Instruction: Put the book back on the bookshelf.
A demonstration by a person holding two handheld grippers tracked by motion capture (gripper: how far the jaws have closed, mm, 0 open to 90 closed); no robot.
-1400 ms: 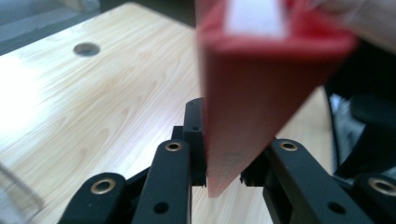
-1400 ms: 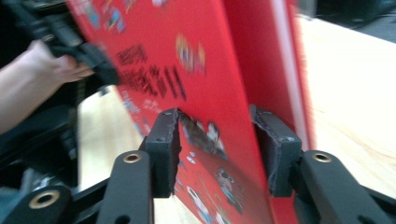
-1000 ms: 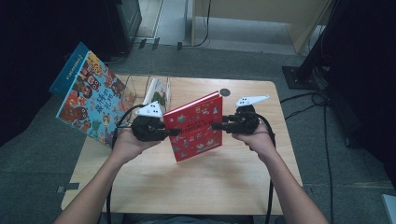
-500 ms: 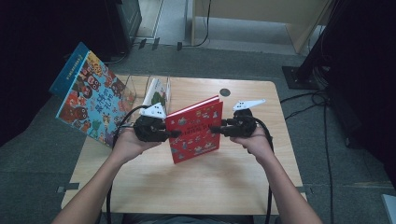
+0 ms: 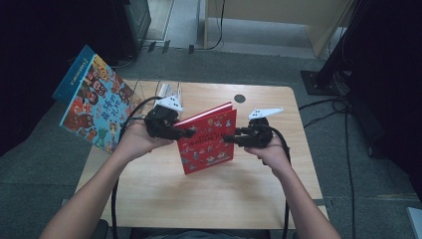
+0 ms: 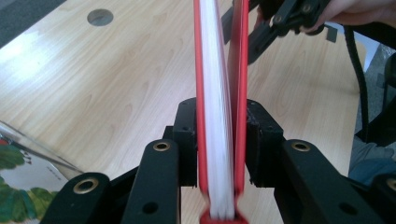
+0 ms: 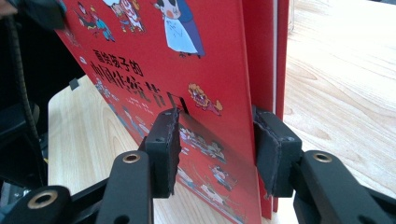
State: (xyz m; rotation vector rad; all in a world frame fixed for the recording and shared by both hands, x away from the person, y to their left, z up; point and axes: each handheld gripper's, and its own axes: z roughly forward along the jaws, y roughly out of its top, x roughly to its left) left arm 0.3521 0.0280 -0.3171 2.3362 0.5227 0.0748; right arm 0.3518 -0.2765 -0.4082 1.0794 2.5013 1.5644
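The left gripper (image 5: 191, 133) had risen, its jaws just easing wider around the red book (image 5: 209, 139); the right gripper (image 5: 228, 138) clamped its opposite edge above the tabletop (image 5: 164, 194).

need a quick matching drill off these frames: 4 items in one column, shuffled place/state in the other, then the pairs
Items
1. red book
2. blue picture book
3. left gripper
4. round hole

Places or states
A. in the table top, near its far edge
B. jaws on either side of the red book's spine edge, just been opening
C. stands on edge at the middle of the table, between both grippers
D. leans at the table's left edge

Pairs: 1-C, 2-D, 3-B, 4-A
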